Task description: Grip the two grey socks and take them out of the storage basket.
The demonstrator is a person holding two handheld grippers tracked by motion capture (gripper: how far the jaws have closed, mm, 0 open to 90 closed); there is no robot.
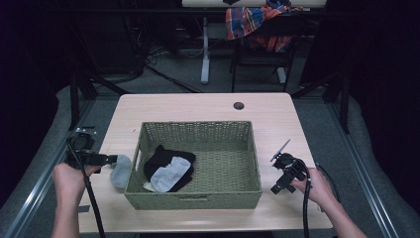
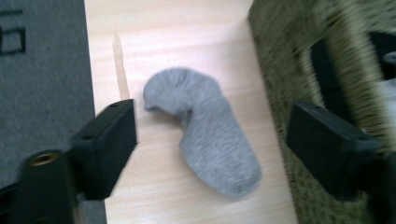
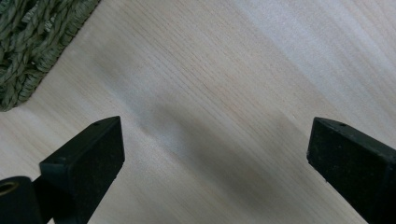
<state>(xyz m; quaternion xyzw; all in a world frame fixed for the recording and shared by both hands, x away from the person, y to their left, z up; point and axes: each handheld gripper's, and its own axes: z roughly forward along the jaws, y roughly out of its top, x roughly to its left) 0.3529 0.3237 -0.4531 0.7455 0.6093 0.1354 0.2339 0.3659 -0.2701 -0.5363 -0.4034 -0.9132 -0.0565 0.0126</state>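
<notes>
A grey sock (image 1: 120, 171) lies flat on the light wooden table (image 1: 198, 106), just left of a woven green basket (image 1: 195, 200). My left gripper (image 1: 108, 159) hovers above that sock. In the left gripper view its jaws stand wide apart over the grey sock (image 2: 205, 130), with no pad touching it. Inside the basket lie a black sock (image 1: 161, 158) and a second grey sock (image 1: 171, 173) on top of it. My right gripper (image 1: 277, 187) is held right of the basket, open over bare table (image 3: 215, 84), nothing between its fingers (image 3: 88, 154).
The basket's wall (image 2: 280, 70) stands close to the right of the loose sock, and its corner (image 3: 28, 42) shows in the right gripper view. A round cable hole (image 1: 238, 105) sits near the table's far edge. A chair with a plaid cloth (image 1: 252, 22) stands beyond the table.
</notes>
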